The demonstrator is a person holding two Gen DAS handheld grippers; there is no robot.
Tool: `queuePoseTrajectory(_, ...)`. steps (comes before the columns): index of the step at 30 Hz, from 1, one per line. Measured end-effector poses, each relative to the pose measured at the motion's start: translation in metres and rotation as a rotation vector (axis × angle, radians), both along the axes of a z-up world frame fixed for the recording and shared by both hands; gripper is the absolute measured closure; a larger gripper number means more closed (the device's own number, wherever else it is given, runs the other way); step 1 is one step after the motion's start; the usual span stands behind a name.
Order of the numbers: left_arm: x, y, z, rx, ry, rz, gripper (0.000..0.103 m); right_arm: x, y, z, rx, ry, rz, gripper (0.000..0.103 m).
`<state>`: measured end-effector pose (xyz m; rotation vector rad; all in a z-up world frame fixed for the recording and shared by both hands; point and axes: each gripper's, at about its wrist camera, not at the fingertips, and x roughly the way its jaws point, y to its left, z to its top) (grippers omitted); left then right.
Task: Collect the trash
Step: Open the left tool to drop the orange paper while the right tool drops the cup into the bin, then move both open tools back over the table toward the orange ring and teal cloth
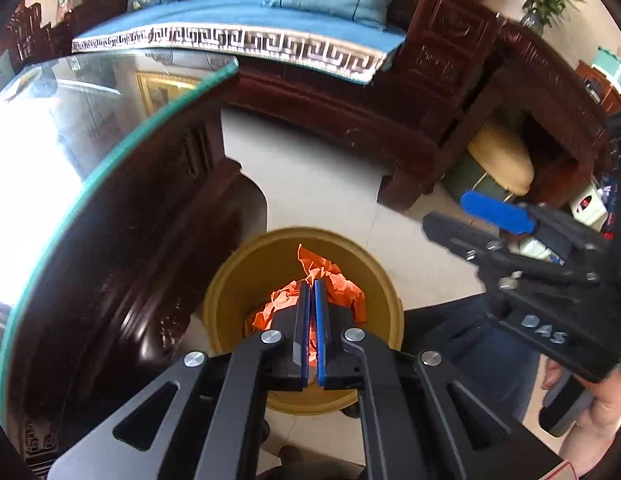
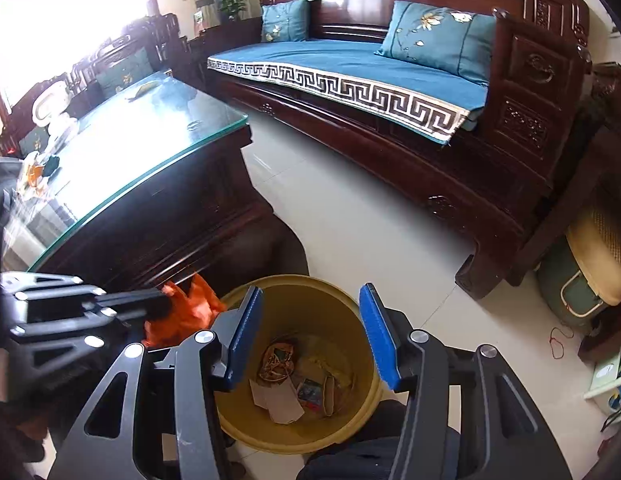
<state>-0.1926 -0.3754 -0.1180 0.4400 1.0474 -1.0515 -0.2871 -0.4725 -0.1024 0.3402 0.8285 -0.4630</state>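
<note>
A yellow round bin [image 1: 230, 280] [image 2: 350, 412] stands on the tiled floor beside the glass-topped table. My left gripper [image 1: 311, 284] is shut on a crumpled orange wrapper [image 1: 330, 284], held over the bin's mouth. From the right wrist view that same wrapper [image 2: 190, 312] hangs at the bin's left rim, pinched by the left gripper [image 2: 162, 300]. My right gripper [image 2: 308, 300] is open above the bin with nothing between its blue pads [image 2: 246, 332]. It also shows at the right in the left wrist view [image 1: 450, 216]. Paper scraps and small wrappers [image 2: 290, 380] lie on the bin's bottom.
The dark wooden coffee table with a glass top [image 2: 150, 136] [image 1: 70, 160] stands close on the left of the bin. A carved wooden sofa with a blue cushion [image 2: 350, 64] is beyond. A green and beige bag [image 2: 590, 272] sits under a side table. A person's leg [image 1: 490, 360] is by the bin.
</note>
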Motion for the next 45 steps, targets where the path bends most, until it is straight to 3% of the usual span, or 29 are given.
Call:
queuePoseTrajectory(12,-0.013,-0.022,-0.016,0.037,-0.003,-0.039,0.097,-0.007,-0.013,-0.002,0.01,-0.004,-0.018,0.048)
queuePoseTrajectory(17,-0.013,-0.019,-0.017,0.033,0.018,-0.031,0.079,-0.007,-0.013,-0.001,0.012,-0.01,-0.023,0.047)
queuePoseTrajectory(19,-0.014,-0.018,-0.016,0.025,0.015,-0.033,0.063,-0.008,-0.014,0.0,0.01,-0.013,-0.026,0.047)
queuePoseTrajectory(32,-0.012,-0.011,-0.007,0.005,0.009,-0.022,0.063,-0.006,-0.007,0.011,0.002,-0.036,-0.007,0.047)
queuePoseTrajectory(40,0.014,0.028,0.021,-0.042,-0.055,0.093,0.062,0.02,0.023,0.032,-0.023,-0.072,0.09,0.043)
queuePoseTrajectory(45,0.042,0.076,0.052,-0.089,-0.118,0.222,0.052,0.045,0.053,0.055,-0.052,-0.124,0.168,0.033)
